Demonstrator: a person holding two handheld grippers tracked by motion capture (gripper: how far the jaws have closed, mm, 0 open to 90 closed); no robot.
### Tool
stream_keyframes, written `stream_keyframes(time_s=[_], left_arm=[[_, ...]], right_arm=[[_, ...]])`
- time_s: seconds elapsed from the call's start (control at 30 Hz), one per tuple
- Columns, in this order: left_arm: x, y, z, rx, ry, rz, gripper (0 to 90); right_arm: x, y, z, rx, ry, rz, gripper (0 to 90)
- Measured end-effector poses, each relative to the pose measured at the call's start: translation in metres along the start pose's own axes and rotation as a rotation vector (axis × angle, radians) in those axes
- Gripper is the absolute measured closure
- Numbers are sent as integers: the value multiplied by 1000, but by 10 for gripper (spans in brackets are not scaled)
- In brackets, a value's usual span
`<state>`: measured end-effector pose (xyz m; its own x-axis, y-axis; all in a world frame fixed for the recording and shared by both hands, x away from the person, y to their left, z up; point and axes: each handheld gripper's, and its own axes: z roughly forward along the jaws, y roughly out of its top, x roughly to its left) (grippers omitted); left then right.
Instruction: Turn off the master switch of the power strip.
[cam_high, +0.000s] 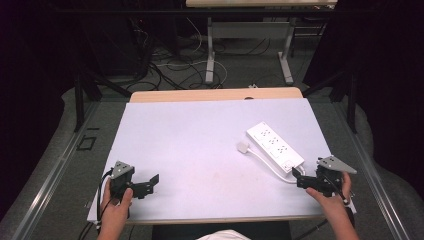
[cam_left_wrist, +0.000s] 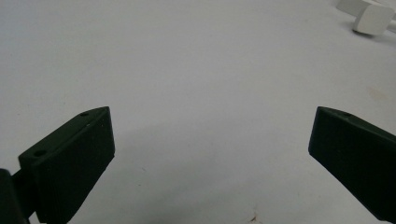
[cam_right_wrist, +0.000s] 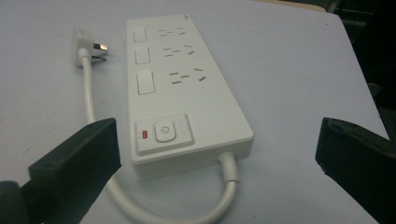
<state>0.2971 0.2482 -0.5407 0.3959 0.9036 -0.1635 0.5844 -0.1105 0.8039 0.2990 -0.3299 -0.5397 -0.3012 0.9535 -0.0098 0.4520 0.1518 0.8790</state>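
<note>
A white power strip lies flat at the right of the white table, its button end nearest me. In the right gripper view the power strip shows three sockets and a power button; its short white cable loops back to a plug lying beside it. My right gripper rests just short of the strip's near end, jaws wide open and empty, seen as right gripper. My left gripper sits at the front left of the table, open and empty, over bare tabletop, seen as left gripper.
The plug lies left of the strip, and the plug shows far off in the left gripper view. Beyond the table's far edge are floor cables and another table's legs. Dark frame posts flank the table.
</note>
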Motion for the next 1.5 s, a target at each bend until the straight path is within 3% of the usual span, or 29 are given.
stream_keyframes(time_s=[0.13,0.27,0.43,0.83,1.03,1.3,1.5], left_arm=[[0,-1,0,8,-5,-4,5],[0,-2,1,6,-9,-2,5],[0,-2,0,7,-10,1,5],[-1,-3,-2,9,-10,5,6],[-2,-3,-3,14,-14,14,6],[-2,-3,-3,15,-14,17,7],[-2,-3,-3,20,-15,16,7]], right_arm=[[4,1,3,4,0,-22,0],[5,2,3,18,-6,-9,0],[8,2,5,23,-20,-41,0],[13,2,4,70,19,-72,8],[18,4,3,94,21,-114,17],[20,9,-1,110,44,-141,146],[21,12,-4,118,57,-136,158]])
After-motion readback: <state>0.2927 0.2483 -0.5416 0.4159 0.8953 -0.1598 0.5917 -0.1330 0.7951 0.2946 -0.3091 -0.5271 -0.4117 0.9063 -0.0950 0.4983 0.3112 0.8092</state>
